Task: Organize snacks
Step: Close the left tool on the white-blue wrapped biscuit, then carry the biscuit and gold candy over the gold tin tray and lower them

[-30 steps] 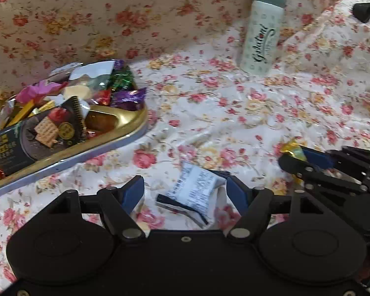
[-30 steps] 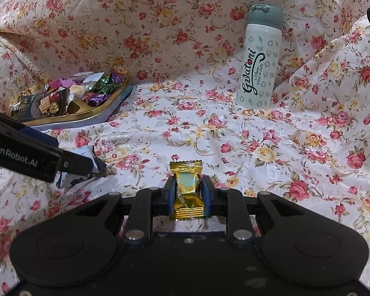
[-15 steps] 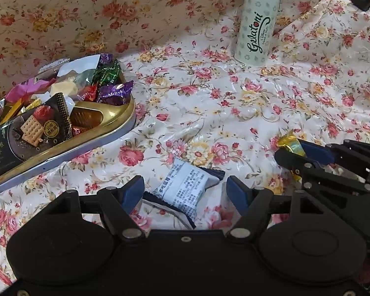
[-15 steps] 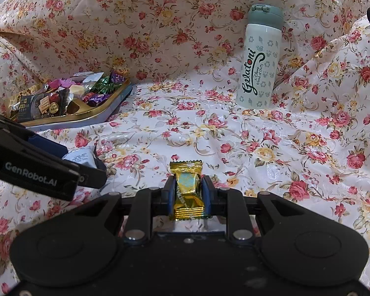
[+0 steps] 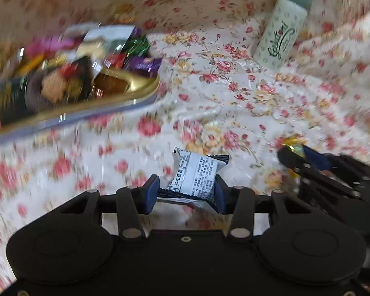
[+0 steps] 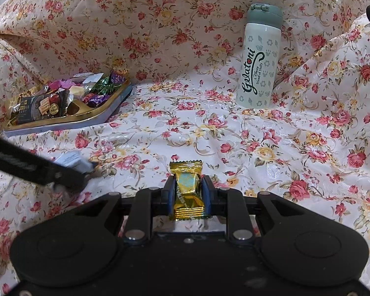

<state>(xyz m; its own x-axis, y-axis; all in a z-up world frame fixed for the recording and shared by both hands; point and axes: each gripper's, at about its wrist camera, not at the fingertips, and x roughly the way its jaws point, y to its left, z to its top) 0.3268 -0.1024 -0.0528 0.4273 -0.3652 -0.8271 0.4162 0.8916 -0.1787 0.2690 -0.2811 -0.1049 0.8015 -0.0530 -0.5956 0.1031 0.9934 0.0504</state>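
Snacks already fill most of the gold tray, which sits toward the left edge of the floral bedspread. Both loose pieces are now gripped: the left tool is clenched on the white packet, and the right tool is clamped on the gold candy, low over the middle of the bedspread. Carrying both to the tray appears to be what is left. A Gelatoni bottle stands upright near the back fold.
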